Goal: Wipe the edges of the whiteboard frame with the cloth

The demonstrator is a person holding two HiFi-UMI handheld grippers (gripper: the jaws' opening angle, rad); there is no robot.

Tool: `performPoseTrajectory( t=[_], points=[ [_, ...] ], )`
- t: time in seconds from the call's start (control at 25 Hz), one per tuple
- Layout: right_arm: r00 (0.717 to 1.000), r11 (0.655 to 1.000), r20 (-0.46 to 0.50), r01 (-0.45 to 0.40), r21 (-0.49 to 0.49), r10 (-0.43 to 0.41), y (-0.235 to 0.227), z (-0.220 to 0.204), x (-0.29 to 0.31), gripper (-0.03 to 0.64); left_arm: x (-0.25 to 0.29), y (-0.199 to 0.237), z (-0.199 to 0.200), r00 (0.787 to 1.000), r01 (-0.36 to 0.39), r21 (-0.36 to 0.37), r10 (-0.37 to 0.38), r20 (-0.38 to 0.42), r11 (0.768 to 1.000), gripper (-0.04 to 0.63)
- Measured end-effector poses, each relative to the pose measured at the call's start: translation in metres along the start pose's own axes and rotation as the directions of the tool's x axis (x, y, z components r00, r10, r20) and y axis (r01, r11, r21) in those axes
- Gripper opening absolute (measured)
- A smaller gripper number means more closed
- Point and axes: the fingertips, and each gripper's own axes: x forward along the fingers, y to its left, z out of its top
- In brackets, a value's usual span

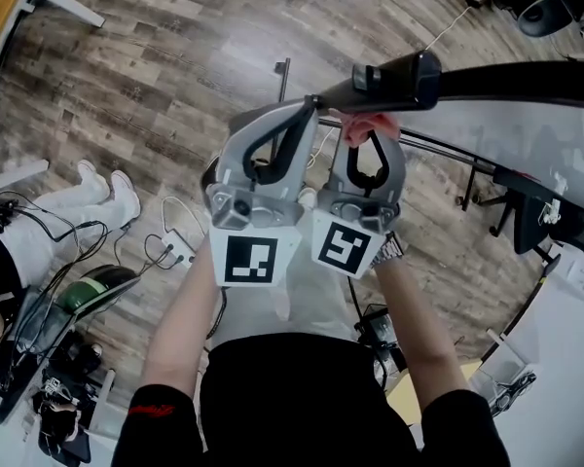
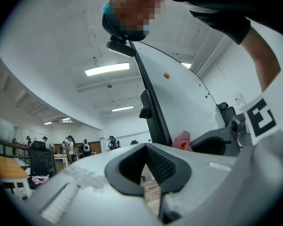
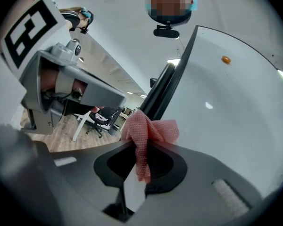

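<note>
Head view: from above the person, facing steeply down, close on the left gripper [image 1: 310,105] and right gripper [image 1: 372,136], wooden floor [image 1: 175,56] well below
Left gripper view: rides on that gripper, looks upward along its jaws, the black whiteboard frame [image 2: 153,107] near ahead, ceiling [image 2: 61,46] behind
Right gripper view: rides on that gripper, looks upward along its jaws, the frame's edge close ahead
Shared: all three show the frame and the pink cloth [image 3: 148,131]; each gripper view catches the other gripper at its side
</note>
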Motion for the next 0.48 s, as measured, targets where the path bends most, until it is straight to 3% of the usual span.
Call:
performPoseTrajectory(
  t=[0.48],
  points=[
    [1.000, 1.000, -0.029, 0.000, 0.009, 0.001, 0.010, -0.028, -0.001, 0.052, 0.001, -0.009, -0.020, 1.000, 0.010, -0.004, -0.010, -0.016, 1.000, -0.002]
  ],
)
